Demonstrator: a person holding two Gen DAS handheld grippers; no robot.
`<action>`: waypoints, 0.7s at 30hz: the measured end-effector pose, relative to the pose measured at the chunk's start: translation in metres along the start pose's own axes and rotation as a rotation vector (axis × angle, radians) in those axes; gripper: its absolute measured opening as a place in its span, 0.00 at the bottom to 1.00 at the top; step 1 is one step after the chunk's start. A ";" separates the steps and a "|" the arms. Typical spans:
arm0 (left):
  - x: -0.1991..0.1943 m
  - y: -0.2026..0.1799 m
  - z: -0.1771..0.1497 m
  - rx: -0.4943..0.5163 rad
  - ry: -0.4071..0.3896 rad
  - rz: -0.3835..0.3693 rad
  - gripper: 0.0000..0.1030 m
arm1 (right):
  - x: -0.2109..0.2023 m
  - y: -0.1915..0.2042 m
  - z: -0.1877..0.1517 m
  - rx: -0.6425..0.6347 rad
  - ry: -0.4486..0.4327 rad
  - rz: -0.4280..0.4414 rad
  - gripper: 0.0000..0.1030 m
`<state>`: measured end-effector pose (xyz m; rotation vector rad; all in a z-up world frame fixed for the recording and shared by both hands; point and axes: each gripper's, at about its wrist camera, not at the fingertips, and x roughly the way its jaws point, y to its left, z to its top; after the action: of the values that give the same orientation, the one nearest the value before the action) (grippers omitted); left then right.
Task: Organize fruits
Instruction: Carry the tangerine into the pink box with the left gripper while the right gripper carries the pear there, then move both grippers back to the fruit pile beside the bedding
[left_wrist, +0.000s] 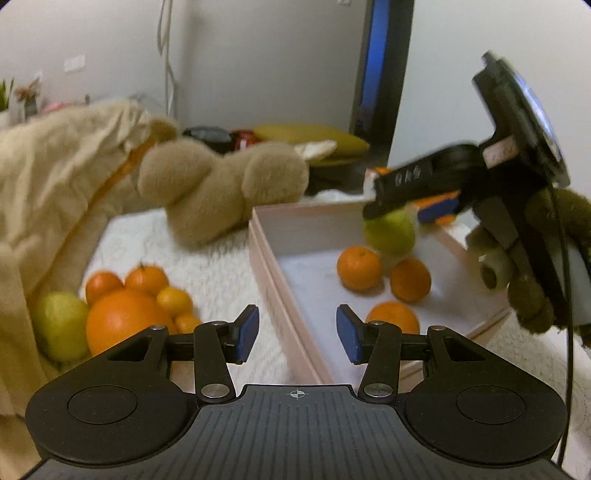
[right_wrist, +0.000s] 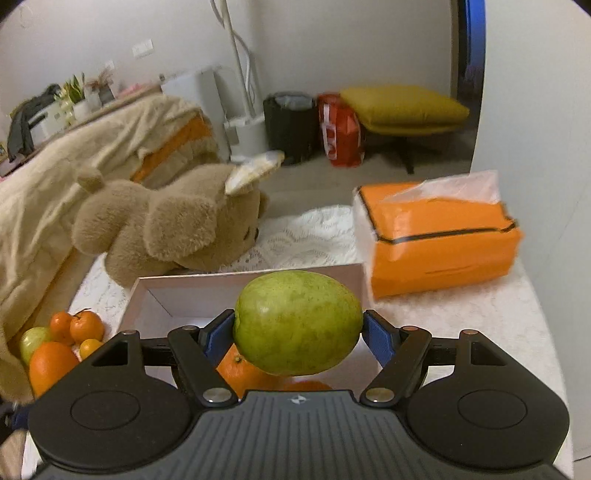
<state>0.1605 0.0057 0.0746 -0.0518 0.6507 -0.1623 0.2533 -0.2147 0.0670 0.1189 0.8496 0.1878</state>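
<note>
My right claw (right_wrist: 297, 334) grips the green pear (right_wrist: 297, 322) above the pink box (left_wrist: 280, 306), apparently clear of the oranges (left_wrist: 359, 268); next, lower and release. Left claw (left_wrist: 297, 334) half-open, empty.

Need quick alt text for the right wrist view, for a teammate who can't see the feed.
The right gripper is shut on a green fruit, held above an open pale box with oranges partly visible beneath it. A brown plush toy lies behind the box, an orange tissue pack sits to its right, and more fruit is piled at the left.
</note>
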 end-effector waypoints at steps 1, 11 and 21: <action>0.002 0.001 -0.002 0.001 0.007 0.005 0.50 | 0.000 0.001 0.000 0.002 -0.012 -0.007 0.73; 0.023 0.018 0.002 0.043 -0.047 0.027 0.56 | -0.054 -0.001 -0.014 -0.041 -0.121 -0.006 0.79; -0.052 0.061 -0.031 -0.226 -0.116 -0.047 0.52 | -0.074 0.038 -0.042 -0.180 -0.142 -0.076 0.80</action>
<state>0.1093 0.0742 0.0753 -0.2921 0.5504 -0.1299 0.1694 -0.1917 0.1005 -0.0683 0.6908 0.1815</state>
